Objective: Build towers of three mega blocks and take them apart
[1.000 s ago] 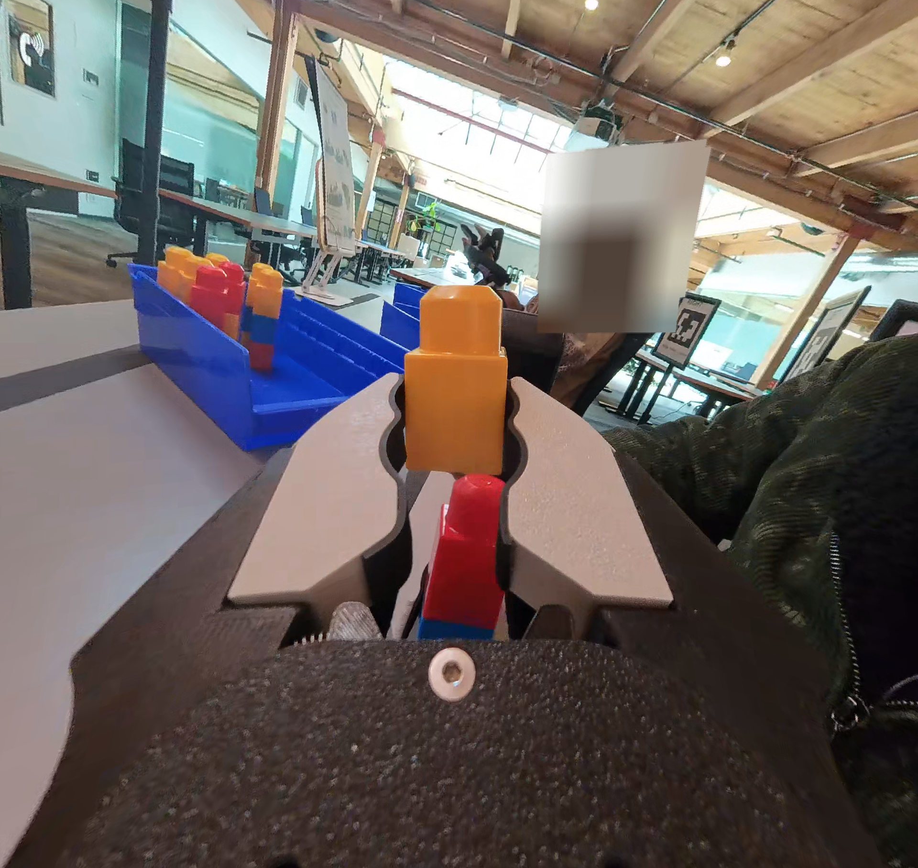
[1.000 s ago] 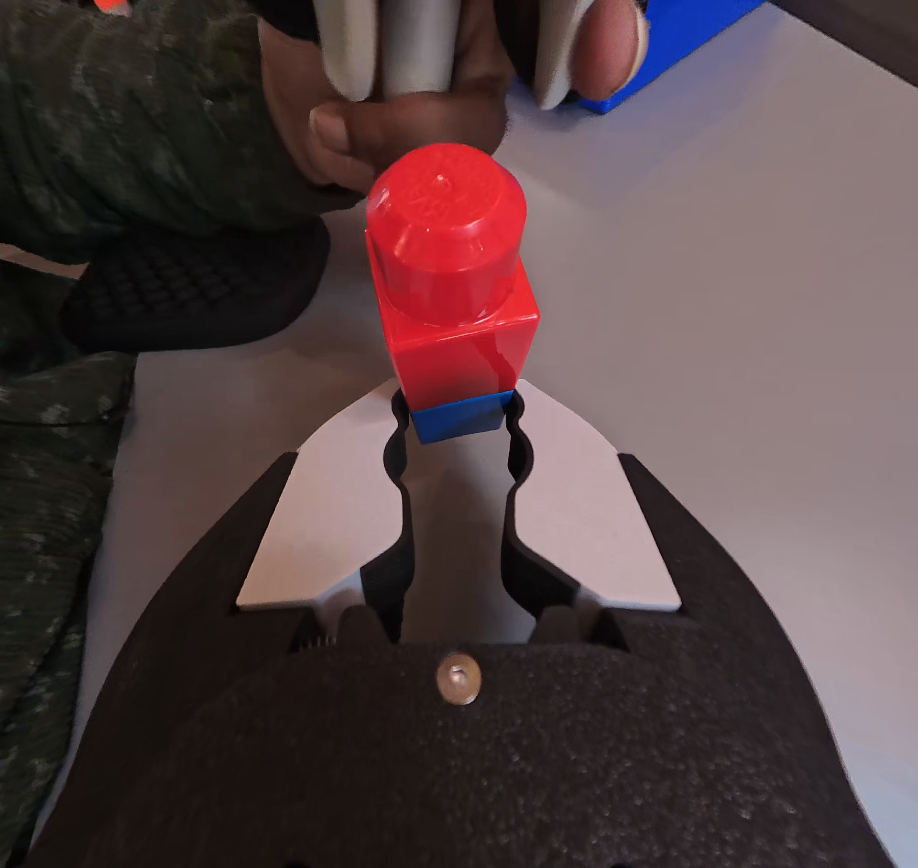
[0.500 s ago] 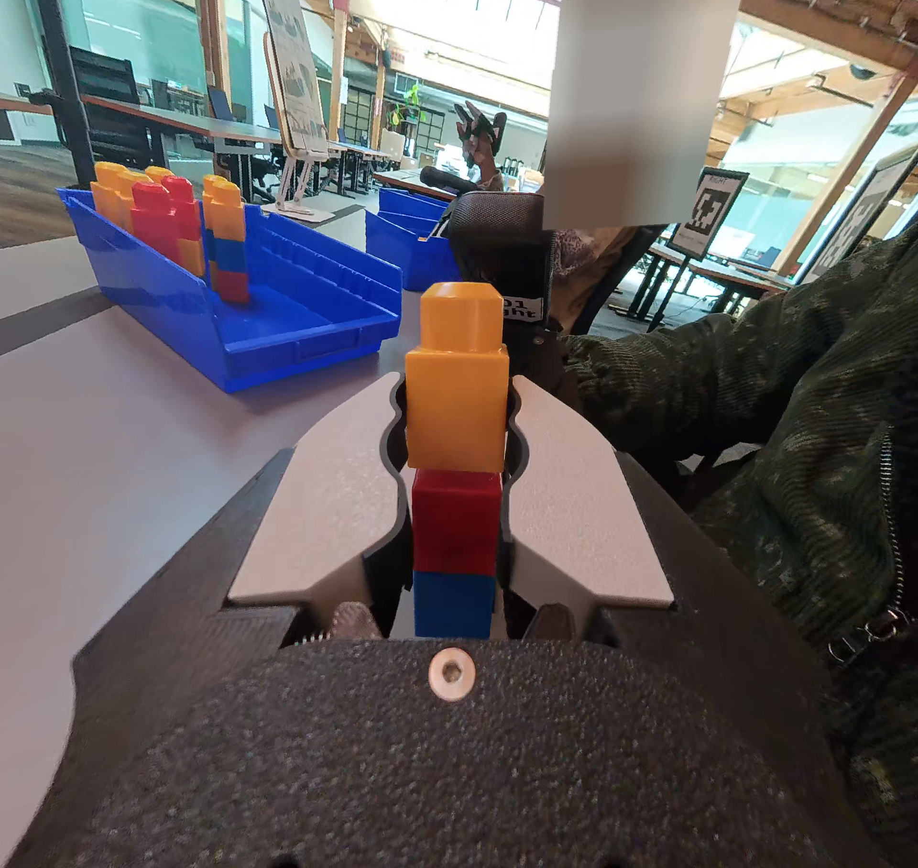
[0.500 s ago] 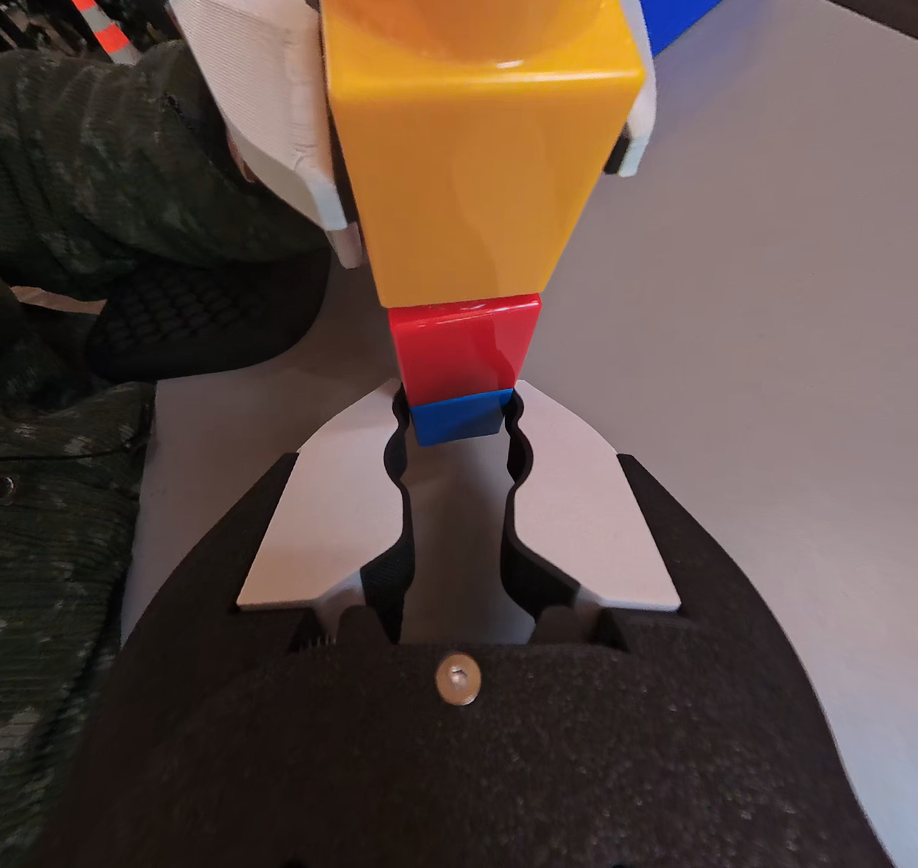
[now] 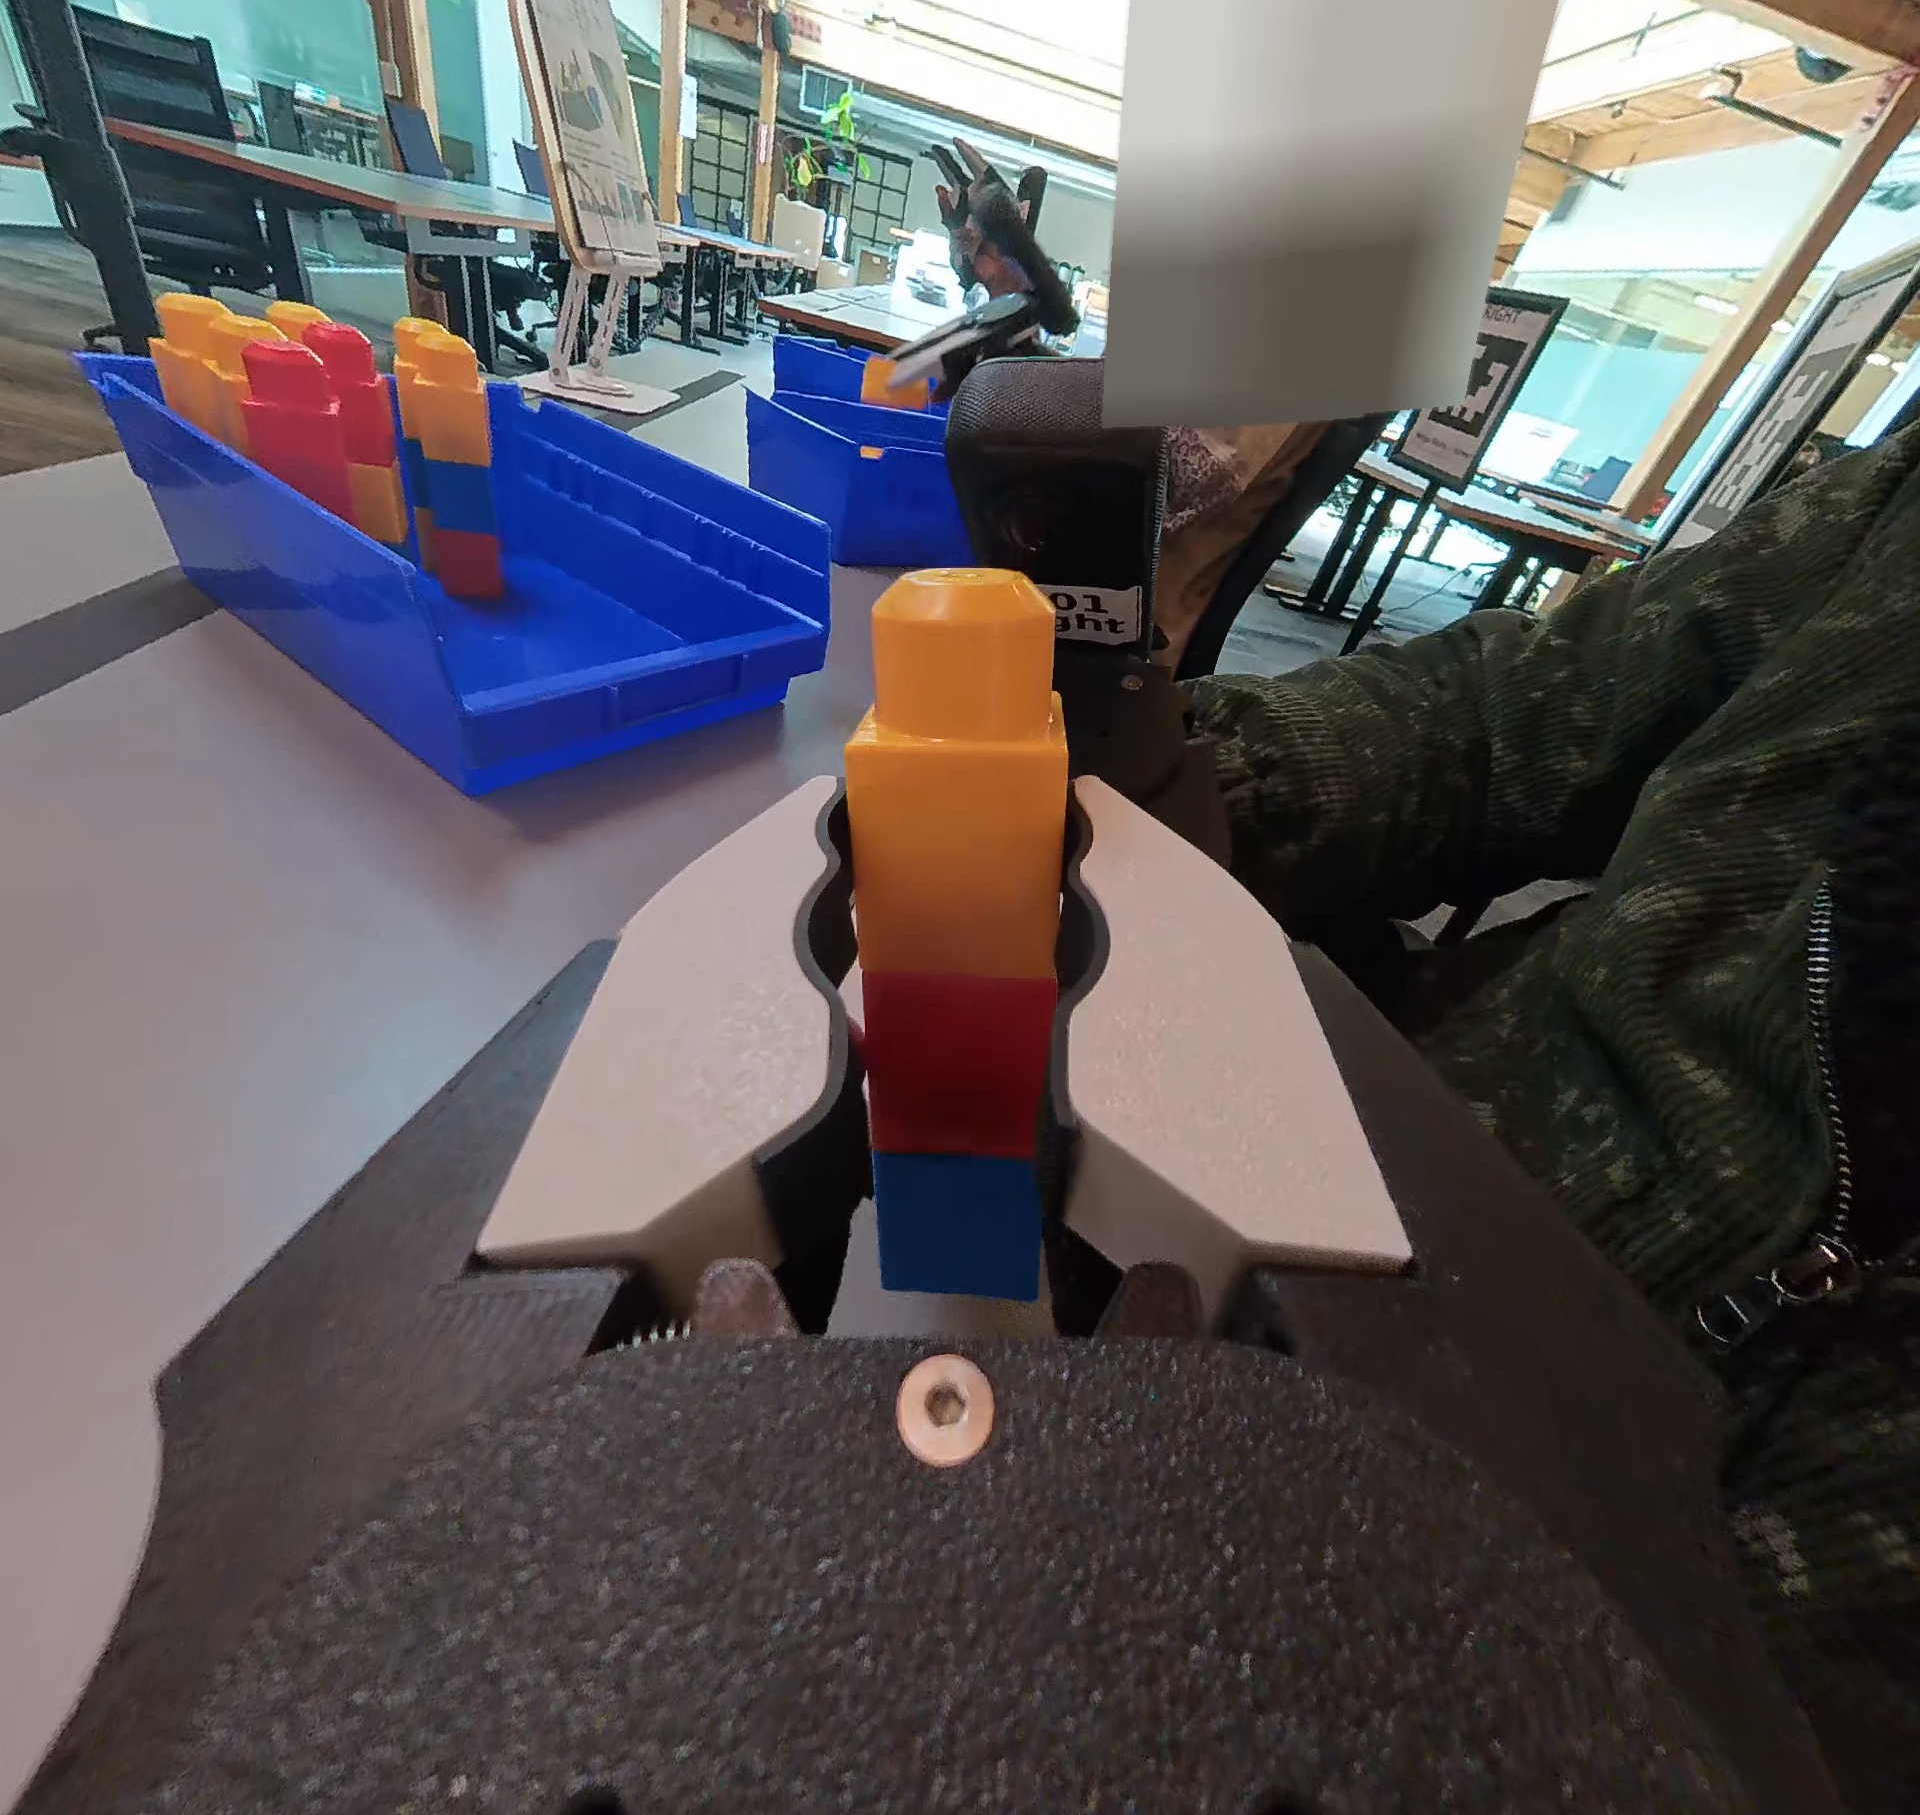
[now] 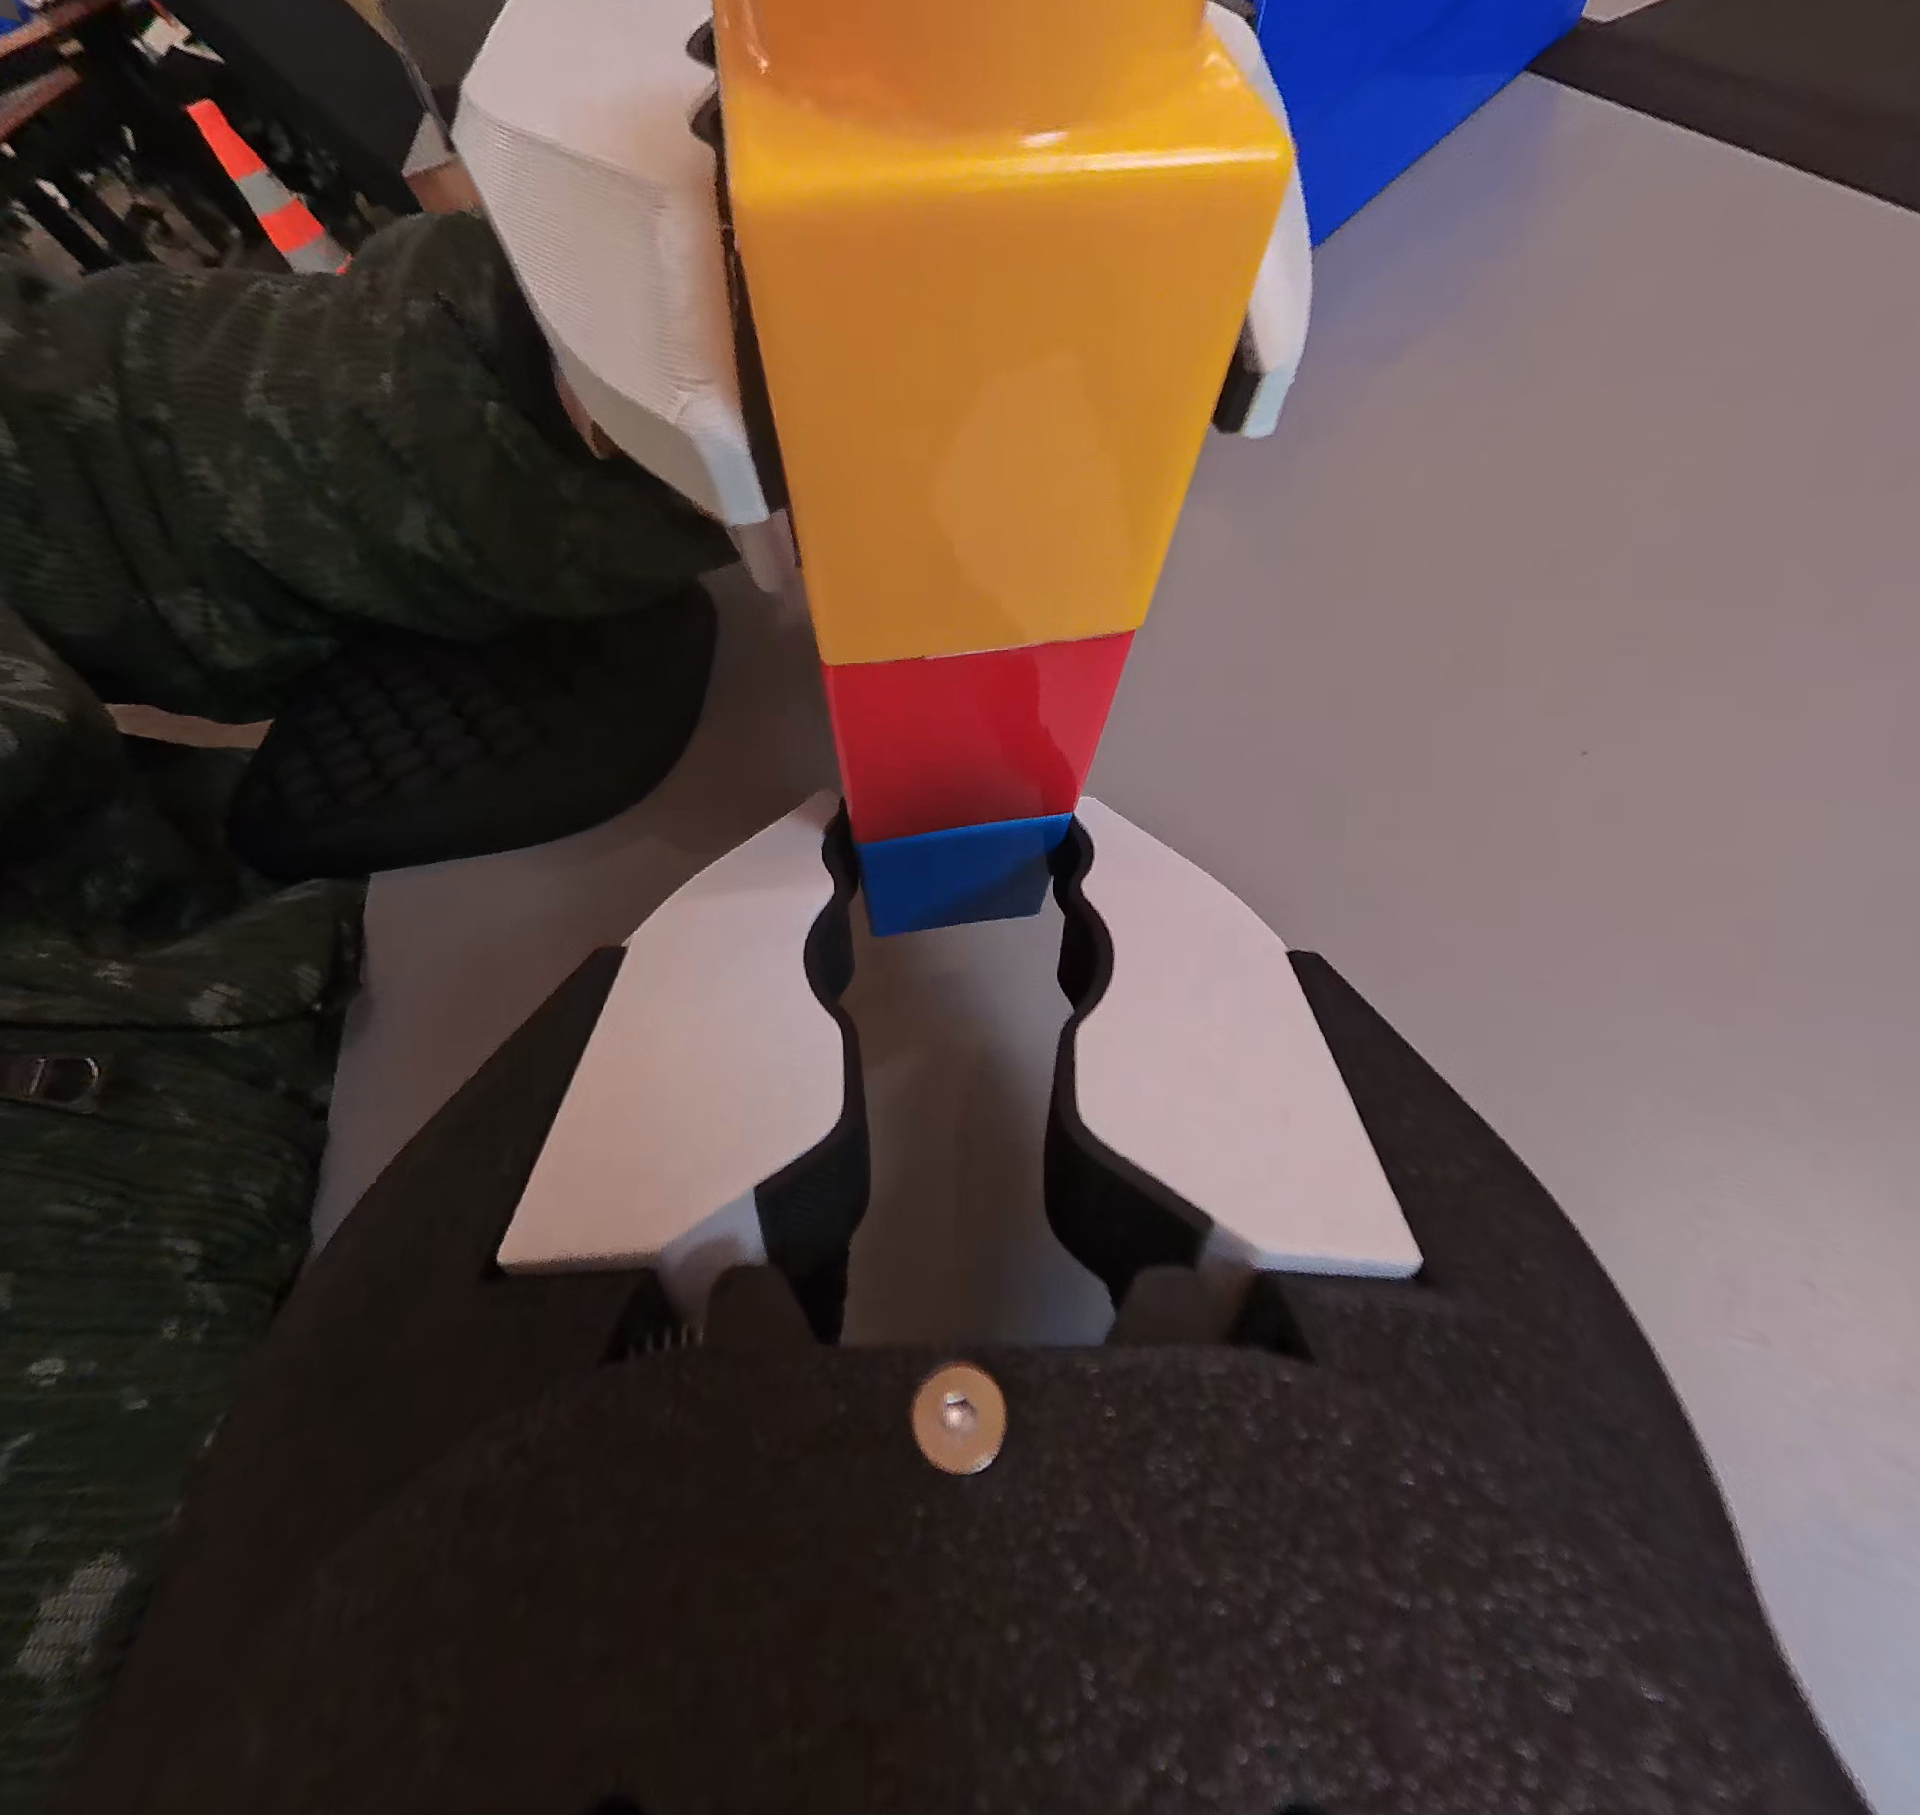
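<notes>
The left gripper [image 5: 958,830] is clamped on the orange block [image 5: 956,830], its pale fingers [image 5: 727,976] pressed against both sides. That block sits on top of a red block [image 5: 956,1059], which sits on a blue block [image 5: 958,1220], so a tower of three stands complete. The right gripper [image 6: 956,866] pinches the blue block [image 6: 956,877] at the very bottom, only by its fingertips, with the red block [image 6: 977,737] and orange block [image 6: 997,363] rising above it. The tower appears to be held just over the grey table [image 5: 260,882]; I cannot tell whether it touches.

Farther off to the left sits a blue bin [image 5: 623,653] with finished towers [image 5: 322,425] standing inside. A second bin [image 5: 862,477] lies beyond it.

The risk, as I see it, is the shallow grip at the bottom: if the two grippers pull or twist unevenly, the blue block could slip out of the tips, or the tower could snap at the wrong joint and a block could drop onto the table.
</notes>
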